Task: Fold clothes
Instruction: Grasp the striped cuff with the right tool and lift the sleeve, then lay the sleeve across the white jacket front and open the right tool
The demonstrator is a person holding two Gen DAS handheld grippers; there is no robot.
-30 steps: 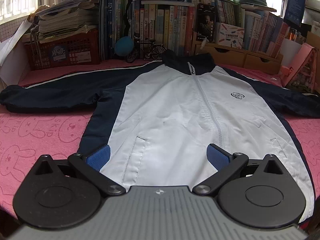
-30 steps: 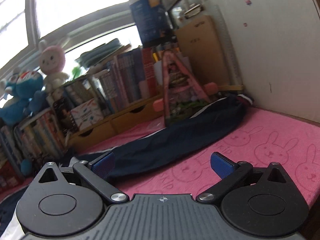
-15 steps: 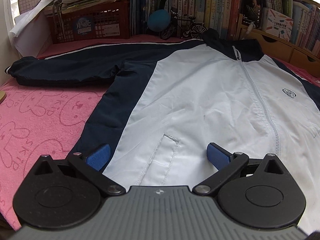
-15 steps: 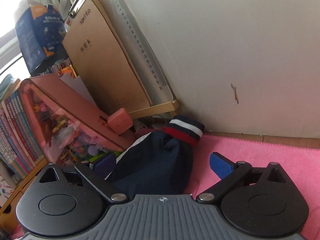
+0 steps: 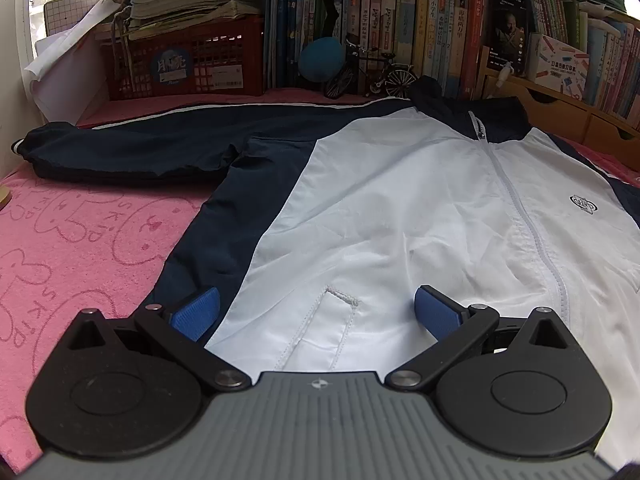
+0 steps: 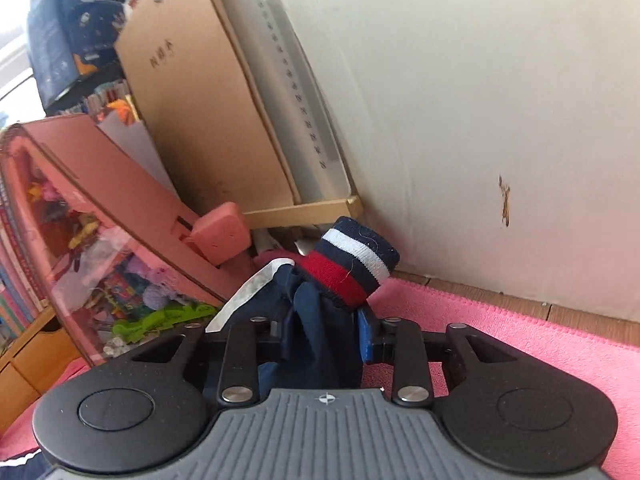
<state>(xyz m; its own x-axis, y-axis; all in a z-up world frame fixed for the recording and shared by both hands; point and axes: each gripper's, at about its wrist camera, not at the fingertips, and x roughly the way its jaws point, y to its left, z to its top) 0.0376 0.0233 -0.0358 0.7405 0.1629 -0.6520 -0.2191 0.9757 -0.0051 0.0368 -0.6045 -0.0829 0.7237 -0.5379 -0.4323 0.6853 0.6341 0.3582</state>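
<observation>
A white and navy zip jacket (image 5: 400, 208) lies spread face up on a pink bunny-print towel (image 5: 80, 248). Its navy left-hand sleeve (image 5: 132, 152) stretches out to the left. My left gripper (image 5: 316, 312) is open low over the jacket's hem, with the pocket seam between its blue pads (image 5: 196, 312). In the right wrist view my right gripper (image 6: 324, 332) is closing its jaws on the other navy sleeve (image 6: 316, 320), just behind the red, white and navy striped cuff (image 6: 352, 268). The fabric bunches between the pads and the cuff sticks up past them.
A red crate (image 5: 188, 64) of papers, a row of books (image 5: 400, 20), a small model bicycle (image 5: 372, 76) and wooden drawers (image 5: 580, 120) line the back. Near the cuff stand a pink toy box (image 6: 100, 208), a cardboard board (image 6: 192, 112) and the white wall (image 6: 480, 100).
My right gripper swung right along the sleeve to its cuff, then went from wide open to closed around the sleeve. My left gripper dropped closer to the hem, then held still.
</observation>
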